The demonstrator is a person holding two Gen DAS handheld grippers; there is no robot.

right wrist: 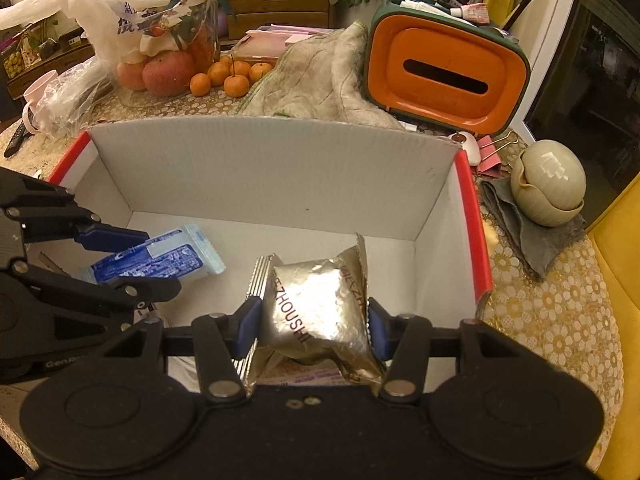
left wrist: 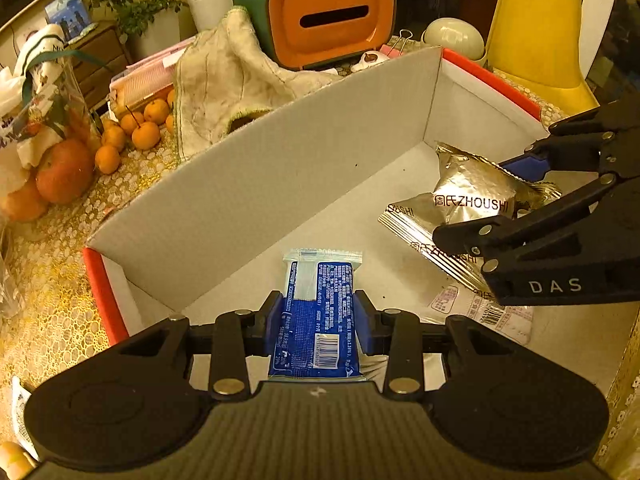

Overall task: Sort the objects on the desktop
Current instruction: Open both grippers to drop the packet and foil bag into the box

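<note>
Blue plastic snack packet, light and crinkly, sits clamped mid-body in the left gripper jaws; the right gripper pinches a puffy silver foil pouch over the white cardboard box.

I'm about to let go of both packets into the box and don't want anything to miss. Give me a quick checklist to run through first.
1. Left gripper shut on the blue packet: ok.
2. Right gripper shut on the silver packet: ok.
3. Both packets inside the box walls: ok.
4. Floor below the blue packet bare: ok.
5. Floor below the silver packet bare: not ok, another silver packet and a pink-printed wrapper lie there.
6. Height above the floor: cannot tell.
</note>
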